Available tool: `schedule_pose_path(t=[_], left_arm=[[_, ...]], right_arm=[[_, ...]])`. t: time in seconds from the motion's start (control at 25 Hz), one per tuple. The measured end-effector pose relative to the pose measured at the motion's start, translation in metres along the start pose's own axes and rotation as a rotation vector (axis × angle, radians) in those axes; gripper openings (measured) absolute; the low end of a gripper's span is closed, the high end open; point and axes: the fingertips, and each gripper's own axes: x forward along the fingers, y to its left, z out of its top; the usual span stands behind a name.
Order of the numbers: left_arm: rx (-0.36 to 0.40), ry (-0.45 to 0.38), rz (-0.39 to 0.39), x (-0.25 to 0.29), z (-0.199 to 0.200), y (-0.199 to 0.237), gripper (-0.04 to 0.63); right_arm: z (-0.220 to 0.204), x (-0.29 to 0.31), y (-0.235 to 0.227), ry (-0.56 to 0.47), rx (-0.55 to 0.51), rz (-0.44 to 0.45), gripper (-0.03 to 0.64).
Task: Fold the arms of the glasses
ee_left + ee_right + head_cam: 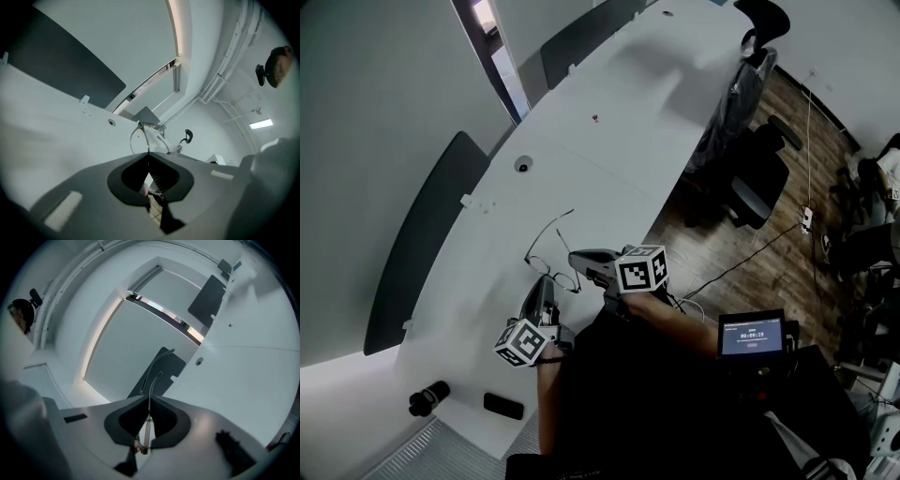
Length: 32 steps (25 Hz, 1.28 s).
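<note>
The thin wire-rimmed glasses (551, 253) are held just above the white table (609, 159), with both arms spread open and pointing away from me. My left gripper (546, 283) is shut on the rim of one lens. In the left gripper view the round lens (139, 139) stands up right past the closed left gripper (148, 152). My right gripper (576, 256) comes in from the right and is shut on one arm near its hinge. In the right gripper view that arm (152, 380) rises out of the closed right gripper (149, 397), and the second arm (157, 363) runs beside it.
Dark divider panels (422, 234) line the table's far edge, and a round cable port (522, 165) sits in its top. A black cylinder (428, 397) and a flat black item (503, 406) lie near the front corner. Office chairs (759, 178) stand to the right; a small screen (751, 335) is near my body.
</note>
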Motion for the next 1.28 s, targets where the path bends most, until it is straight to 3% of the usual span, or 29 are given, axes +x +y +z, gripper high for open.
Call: schedule_pose_path(t=[0.56, 0.88, 1.0, 1.12, 1.2, 1.28], left_arm=[[-0.037, 0.015, -0.026, 0.009, -0.012, -0.005, 0.006], [-0.126, -0.01, 0.007, -0.007, -0.015, 0.019, 0.005], [-0.172, 0.018, -0.045, -0.005, -0.02, 0.013, 0.006], [-0.287, 0.069, -0.17, 0.004, -0.031, 0.0, 0.01], [-0.346, 0.087, -0.238, 0.009, -0.032, -0.009, 0.093], [-0.343, 0.1, -0.247, 0.014, -0.033, -0.011, 0.151]], right_arm=[[0.011, -0.015, -0.009, -0.067, -0.012, -0.038, 0.015], [0.031, -0.027, -0.022, -0.174, 0.023, -0.065, 0.015], [0.033, -0.028, -0.017, -0.151, -0.007, -0.028, 0.015], [0.028, -0.027, -0.005, -0.093, -0.055, 0.015, 0.015], [0.024, -0.025, 0.0, -0.068, -0.065, 0.039, 0.015], [0.022, -0.025, 0.005, -0.055, -0.051, 0.074, 0.015]])
